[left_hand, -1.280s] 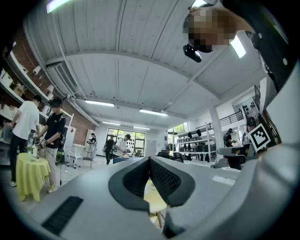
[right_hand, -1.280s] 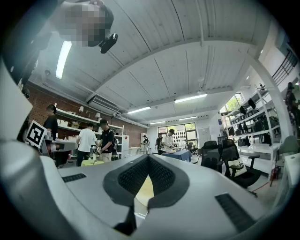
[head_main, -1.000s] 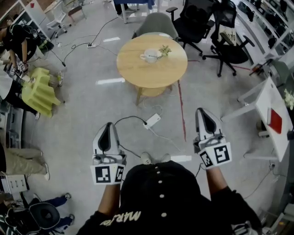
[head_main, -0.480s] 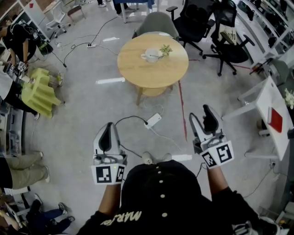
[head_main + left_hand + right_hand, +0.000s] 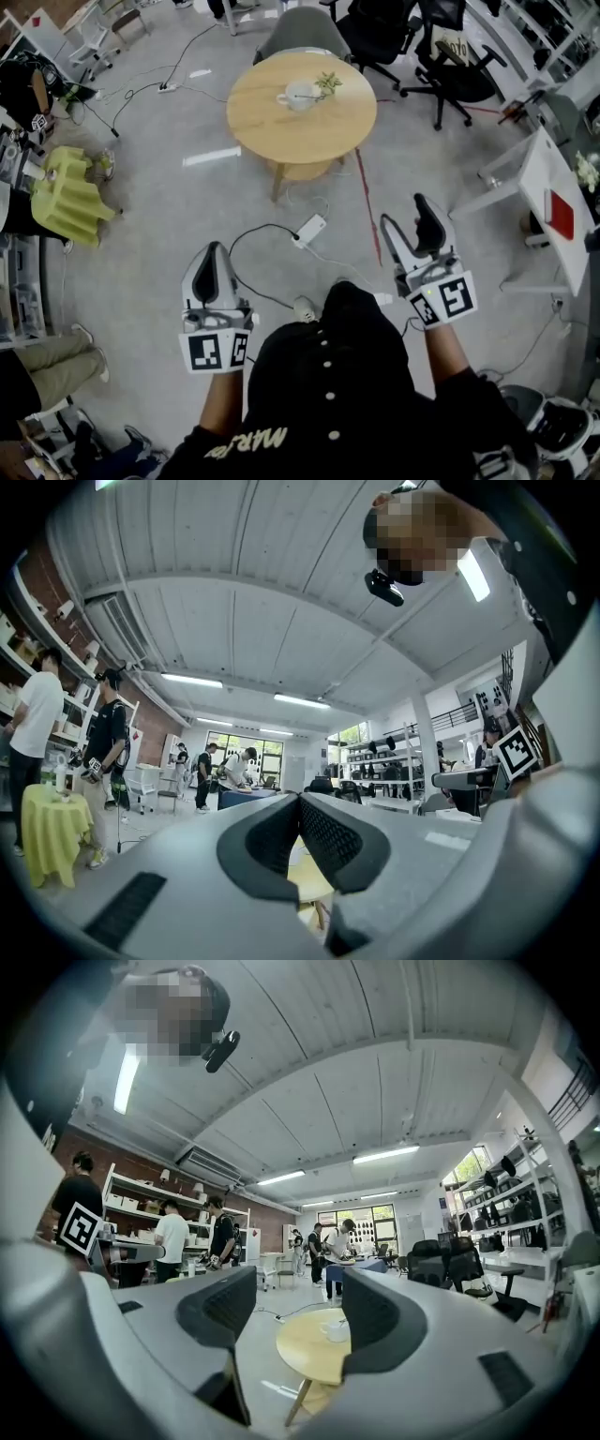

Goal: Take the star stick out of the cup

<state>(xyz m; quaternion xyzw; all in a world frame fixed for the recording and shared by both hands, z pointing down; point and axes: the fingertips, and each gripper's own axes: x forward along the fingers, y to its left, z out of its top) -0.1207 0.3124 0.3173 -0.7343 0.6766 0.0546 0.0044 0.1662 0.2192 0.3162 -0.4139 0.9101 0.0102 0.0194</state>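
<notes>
In the head view, the cup with the star stick in it is seen on the round table at upper centre. In the left gripper view, the left gripper is shown closed on nothing. In the right gripper view, the right gripper is seen opening, with nothing between its jaws.

Round wooden table bearing a white cup
</notes>
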